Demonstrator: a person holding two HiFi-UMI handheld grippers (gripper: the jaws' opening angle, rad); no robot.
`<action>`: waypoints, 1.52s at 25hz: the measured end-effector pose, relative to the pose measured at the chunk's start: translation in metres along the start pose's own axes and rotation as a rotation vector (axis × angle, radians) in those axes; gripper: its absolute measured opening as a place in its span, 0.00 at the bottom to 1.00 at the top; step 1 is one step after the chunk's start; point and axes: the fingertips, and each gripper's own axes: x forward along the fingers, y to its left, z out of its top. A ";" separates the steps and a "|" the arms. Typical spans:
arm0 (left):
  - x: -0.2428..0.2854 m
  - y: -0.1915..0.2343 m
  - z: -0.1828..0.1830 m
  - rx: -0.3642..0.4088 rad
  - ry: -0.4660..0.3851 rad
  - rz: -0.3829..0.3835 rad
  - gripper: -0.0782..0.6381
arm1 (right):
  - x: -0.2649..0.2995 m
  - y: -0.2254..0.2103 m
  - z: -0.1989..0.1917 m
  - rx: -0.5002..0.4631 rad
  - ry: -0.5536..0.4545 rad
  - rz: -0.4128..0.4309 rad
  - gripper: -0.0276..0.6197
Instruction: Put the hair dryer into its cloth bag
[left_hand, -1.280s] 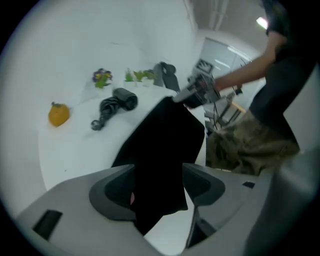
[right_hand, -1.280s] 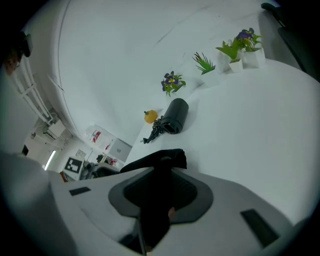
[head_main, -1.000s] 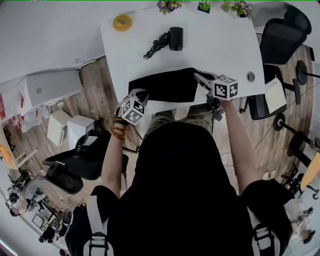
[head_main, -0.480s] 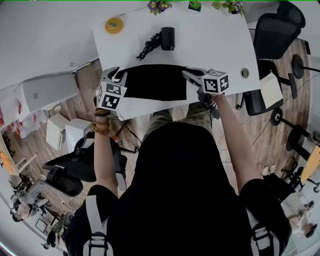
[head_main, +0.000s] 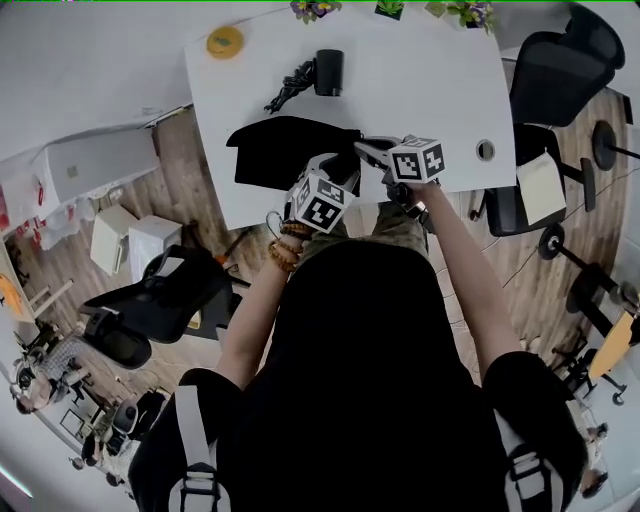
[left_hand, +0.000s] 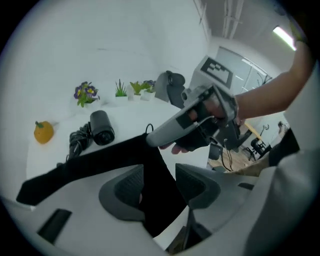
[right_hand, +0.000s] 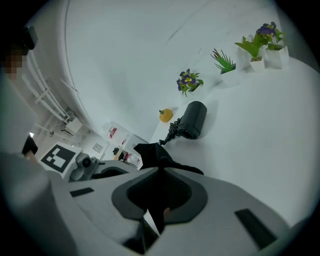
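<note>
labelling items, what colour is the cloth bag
The cloth bag is black, clearest in the head view.

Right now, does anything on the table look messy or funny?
Only the cloth bag: it lies rumpled and crooked on the table, one edge pinched in the right gripper. The hair dryer lies apart, its cord bunched beside it.

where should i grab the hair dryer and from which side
Probably the middle of the hair dryer's round barrel, coming down from above on the near side. It lies flat with one end toward the person, so the jaws can straddle its width. The cord is bunched at its left, so keep that jaw clear of the loops.
</note>
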 end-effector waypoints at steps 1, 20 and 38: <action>0.010 -0.001 -0.004 -0.044 0.011 0.034 0.40 | 0.000 -0.001 0.001 -0.005 0.014 0.017 0.11; 0.008 0.020 0.021 -0.313 -0.038 0.347 0.17 | -0.037 0.014 0.020 -0.147 0.208 0.391 0.10; -0.022 0.035 0.017 -0.484 -0.037 0.312 0.17 | 0.019 -0.037 0.023 -0.842 0.233 -0.047 0.11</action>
